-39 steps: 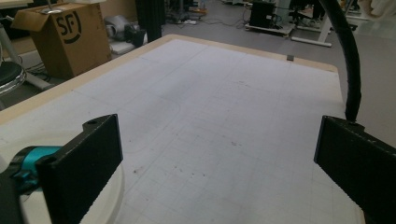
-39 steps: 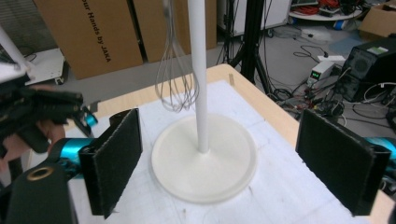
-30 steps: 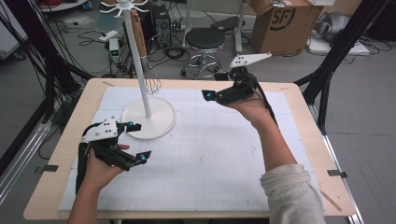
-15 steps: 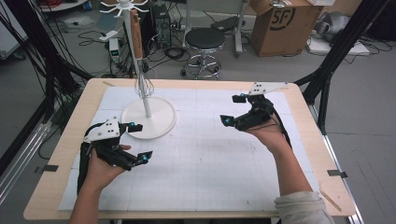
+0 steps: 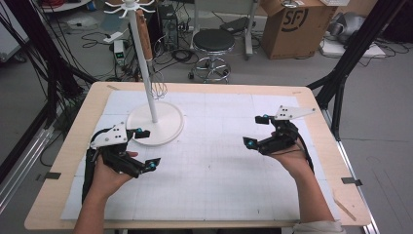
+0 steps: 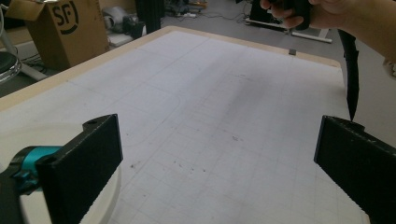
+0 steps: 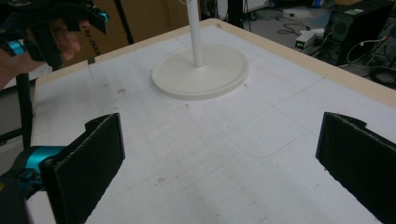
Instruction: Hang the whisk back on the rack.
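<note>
Your whisk [image 5: 143, 36] hangs on the white stand [image 5: 148, 83]. It has a long wooden handle up beside the pole and a bulb of thin wire loops below, which ends just above the round base. The stand itself is a slim white pole on a flat disc, with a ring of short hooks at the top.

There is one stand, one whisk, one white gridded mat [image 5: 219, 170] under the stand on the wooden table [image 5: 73, 146], and two grippers, one in each of your hands.

Your left gripper [image 5: 146, 148] sits just in front of the stand's base, on your side of it. One fingertip is close to the disc's rim; whether it touches I cannot tell. Your left hand [image 5: 109, 170] grips it from behind, with the forearm coming straight in from the near edge. In the left gripper view its jaws stand wide with only bare mat between them.

Your right gripper [image 5: 256, 130] is well to the right of the stand, low over the mat and pointing back toward it. Your right hand [image 5: 292, 156] is under its body, with the wrist bent inward. Its jaws have just been opening and now stand wide and empty. In the right gripper view the stand's base [image 7: 201, 70] lies ahead between them.
</note>
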`<state>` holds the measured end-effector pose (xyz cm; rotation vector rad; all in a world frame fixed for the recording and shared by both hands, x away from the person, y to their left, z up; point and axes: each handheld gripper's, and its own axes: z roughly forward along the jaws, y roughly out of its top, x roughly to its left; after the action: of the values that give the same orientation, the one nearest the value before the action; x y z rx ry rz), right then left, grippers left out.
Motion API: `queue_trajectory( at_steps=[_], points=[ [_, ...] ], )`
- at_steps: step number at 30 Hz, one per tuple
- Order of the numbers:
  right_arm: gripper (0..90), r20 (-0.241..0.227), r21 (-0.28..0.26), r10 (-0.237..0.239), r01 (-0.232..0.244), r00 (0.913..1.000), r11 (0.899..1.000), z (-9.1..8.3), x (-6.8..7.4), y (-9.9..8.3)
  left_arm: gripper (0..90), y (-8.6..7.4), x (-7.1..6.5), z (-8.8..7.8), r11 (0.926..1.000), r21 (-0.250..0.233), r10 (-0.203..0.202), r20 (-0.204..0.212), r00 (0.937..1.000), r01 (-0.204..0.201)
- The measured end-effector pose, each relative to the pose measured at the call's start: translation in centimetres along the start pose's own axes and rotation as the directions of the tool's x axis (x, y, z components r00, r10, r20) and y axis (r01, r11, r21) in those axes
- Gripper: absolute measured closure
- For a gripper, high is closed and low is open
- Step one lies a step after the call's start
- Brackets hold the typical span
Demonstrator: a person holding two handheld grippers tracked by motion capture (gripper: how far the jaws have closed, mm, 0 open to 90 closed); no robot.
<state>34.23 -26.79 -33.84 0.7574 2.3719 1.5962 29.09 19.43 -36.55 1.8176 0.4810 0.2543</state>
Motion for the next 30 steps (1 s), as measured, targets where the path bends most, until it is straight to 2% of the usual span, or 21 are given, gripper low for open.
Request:
queue_trajectory(
  at_steps=[11,14,16,20,22,27,30],
  points=[
    [0.4,-0.005,-0.008,0.011,-0.011,0.9999,1.000,-0.6,0.4,-2.6,1.7,-0.7,0.2,0.5,0.9996,0.024,-0.017,-0.001,0.9998,0.018],
    [0.4,0.005,0.017,0.005,-0.005,1.0000,1.000,-0.7,0.7,-3.1,1.7,-0.8,0.2,0.6,0.9994,0.029,-0.018,-0.001,0.9998,0.018],
    [0.4,0.004,-0.010,-0.001,0.001,1.0000,1.000,-0.9,1.0,-3.4,1.7,-0.8,0.1,0.7,0.9993,0.028,-0.022,-0.002,0.9997,0.022],
    [0.5,-0.007,-0.023,0.022,-0.022,0.9997,1.000,-0.9,1.3,-4.9,1.7,-0.8,0.1,0.9,0.9993,0.032,-0.019,0.003,0.9998,0.019],
    [0.5,-0.004,0.004,0.028,-0.028,0.9996,1.000,-0.8,1.1,-5.4,1.7,-0.8,0.0,1.0,0.9993,0.032,-0.017,0.008,0.9998,0.017],
    [0.5,0.009,-0.033,0.044,-0.044,0.9990,0.998,-2.3,1.0,-5.9,1.7,-0.8,-0.1,1.2,0.9993,0.034,-0.014,0.010,0.9999,0.013],
    [0.5,0.018,-0.036,0.050,-0.050,0.9986,0.998,-2.8,0.9,-6.0,1.7,-0.8,-0.1,1.2,0.9992,0.036,-0.016,0.012,0.9998,0.015]
  ],
)
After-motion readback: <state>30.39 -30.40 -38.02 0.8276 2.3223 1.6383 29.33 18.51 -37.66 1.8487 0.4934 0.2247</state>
